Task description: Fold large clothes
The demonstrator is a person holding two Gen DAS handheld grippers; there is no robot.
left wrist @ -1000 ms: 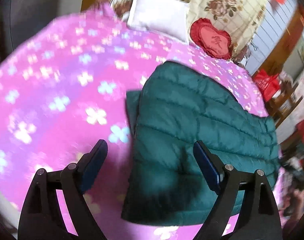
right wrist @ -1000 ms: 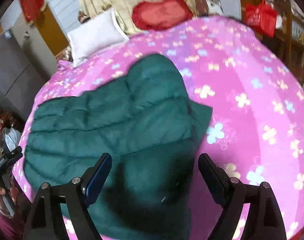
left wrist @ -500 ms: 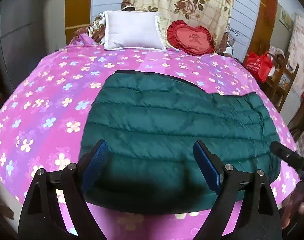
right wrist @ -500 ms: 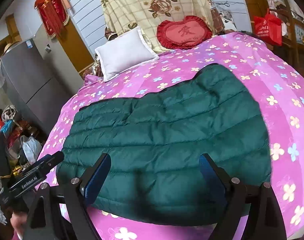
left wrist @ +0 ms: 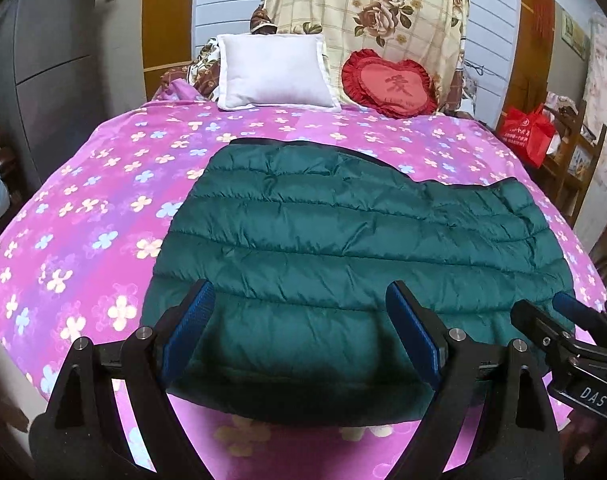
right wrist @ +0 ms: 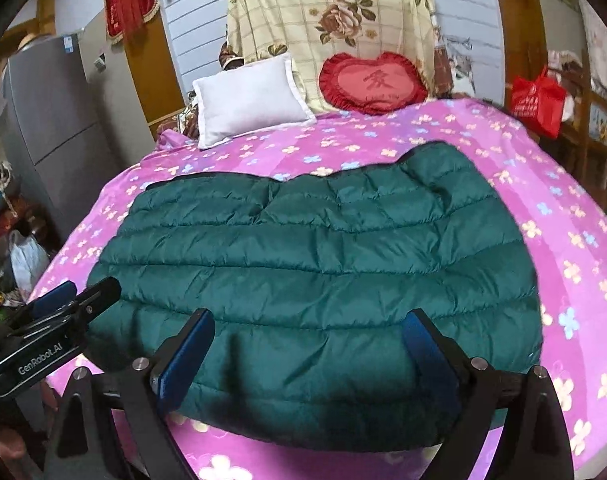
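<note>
Nearest the lens, the left gripper [left wrist: 299,332] and the right gripper [right wrist: 309,354] are held wide open and empty above the near hem. A second ago they were low over a sleeve being laid inward; now they are drawn back and level. The green puffer jacket [left wrist: 343,248] is spread across the pink floral bedspread [left wrist: 83,208], from 6 toward 12 o'clock, as a compact slab. The sleeve folds are judged done; a halving fold seems due. At 12 o'clock a white pillow [left wrist: 273,70] is seen.
</note>
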